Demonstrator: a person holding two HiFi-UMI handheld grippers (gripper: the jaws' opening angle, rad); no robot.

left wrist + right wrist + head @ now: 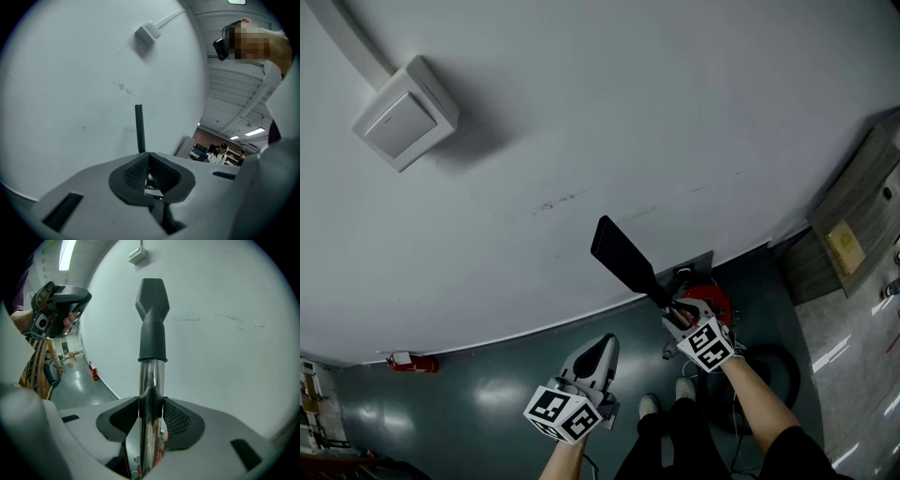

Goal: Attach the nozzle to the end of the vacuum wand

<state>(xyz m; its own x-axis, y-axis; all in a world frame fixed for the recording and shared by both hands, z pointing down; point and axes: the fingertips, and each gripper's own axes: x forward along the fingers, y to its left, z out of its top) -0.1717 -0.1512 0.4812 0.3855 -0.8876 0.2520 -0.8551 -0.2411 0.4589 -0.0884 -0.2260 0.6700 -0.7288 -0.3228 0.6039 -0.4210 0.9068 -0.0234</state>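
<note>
A black flat nozzle (621, 255) sits on the end of the chrome vacuum wand (149, 385), pointing up toward the white wall. In the right gripper view the nozzle (152, 319) rises straight ahead, its collar over the tube's tip. My right gripper (151, 416) is shut on the wand, both pads pressed to the tube; in the head view the right gripper (680, 314) is just below the nozzle. My left gripper (602, 349) hangs lower left, apart from the wand. Its jaws (149, 176) are shut with nothing between them. Beyond them the nozzle (139, 129) shows edge-on.
A white junction box (403, 112) with a conduit is fixed on the wall. The red vacuum body (712, 302) stands on the grey floor by the person's feet. Wooden boards (853, 225) lean at the right. A red extinguisher (411, 362) lies at the wall's foot, left.
</note>
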